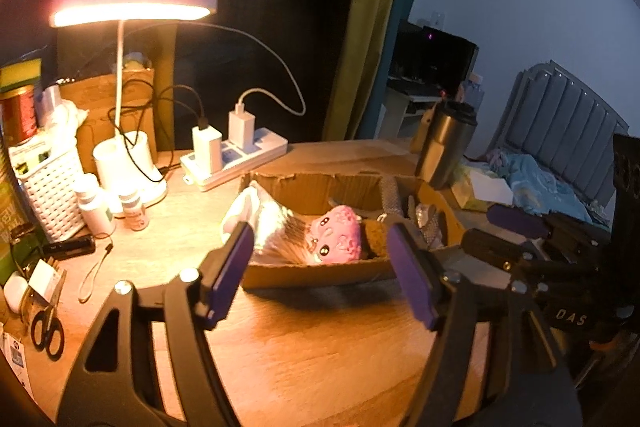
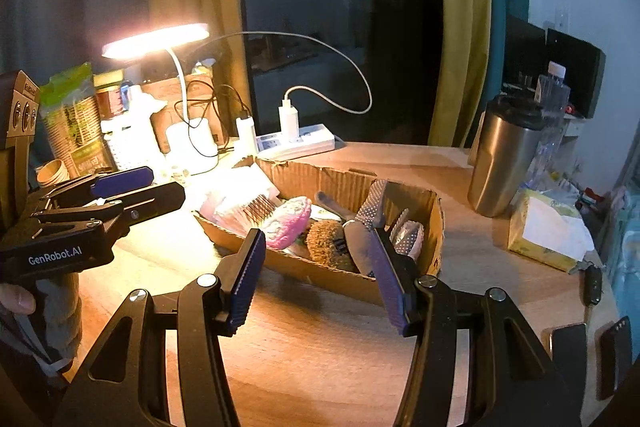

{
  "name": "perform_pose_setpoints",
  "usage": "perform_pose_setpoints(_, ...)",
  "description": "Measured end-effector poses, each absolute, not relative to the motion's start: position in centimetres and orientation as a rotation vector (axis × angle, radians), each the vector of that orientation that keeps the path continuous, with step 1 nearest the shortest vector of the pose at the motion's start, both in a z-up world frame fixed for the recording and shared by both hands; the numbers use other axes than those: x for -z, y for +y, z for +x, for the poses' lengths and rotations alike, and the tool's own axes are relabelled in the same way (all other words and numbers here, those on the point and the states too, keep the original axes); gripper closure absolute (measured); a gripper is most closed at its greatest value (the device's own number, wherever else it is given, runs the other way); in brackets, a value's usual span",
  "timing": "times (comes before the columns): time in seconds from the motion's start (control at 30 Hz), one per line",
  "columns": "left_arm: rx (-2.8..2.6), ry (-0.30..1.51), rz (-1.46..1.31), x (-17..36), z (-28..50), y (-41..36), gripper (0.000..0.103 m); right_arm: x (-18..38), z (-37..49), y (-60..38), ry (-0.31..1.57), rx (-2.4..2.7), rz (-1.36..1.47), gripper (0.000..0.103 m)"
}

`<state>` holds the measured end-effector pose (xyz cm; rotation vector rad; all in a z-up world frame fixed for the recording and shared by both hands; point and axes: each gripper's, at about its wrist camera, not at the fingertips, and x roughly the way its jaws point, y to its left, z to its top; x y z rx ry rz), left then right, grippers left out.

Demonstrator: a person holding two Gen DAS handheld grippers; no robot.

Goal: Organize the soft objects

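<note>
A shallow cardboard box [image 1: 312, 273] [image 2: 320, 267] sits mid-table. It holds a pink plush toy [image 1: 338, 237] [image 2: 290, 223], a pale folded cloth [image 1: 260, 223] [image 2: 236, 203], a brown sponge [image 2: 330, 241] [image 1: 376, 237] and grey patterned socks [image 2: 374, 203]. My left gripper [image 1: 320, 275] is open and empty, just in front of the box's near wall. My right gripper [image 2: 316, 283] is open and empty, also in front of the box. The left gripper also shows at the left edge of the right wrist view [image 2: 104, 195].
A lit desk lamp [image 1: 132, 7], power strip with chargers [image 1: 236, 159], white basket [image 1: 50, 187], small bottles [image 1: 134, 213] and scissors [image 1: 48, 327] crowd the left. A steel tumbler [image 2: 502, 159], tissue pack [image 2: 548, 231] and car key [image 2: 592, 285] stand right.
</note>
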<state>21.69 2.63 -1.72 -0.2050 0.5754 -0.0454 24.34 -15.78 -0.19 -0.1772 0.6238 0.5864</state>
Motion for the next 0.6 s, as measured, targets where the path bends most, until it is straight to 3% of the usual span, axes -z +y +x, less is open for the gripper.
perform_pose_setpoints(0.6,0.051,0.481,-0.202,-1.4,16.3,2.8,0.029,-2.7,18.8,-16.1,0.54,-0.574,-0.212,0.047)
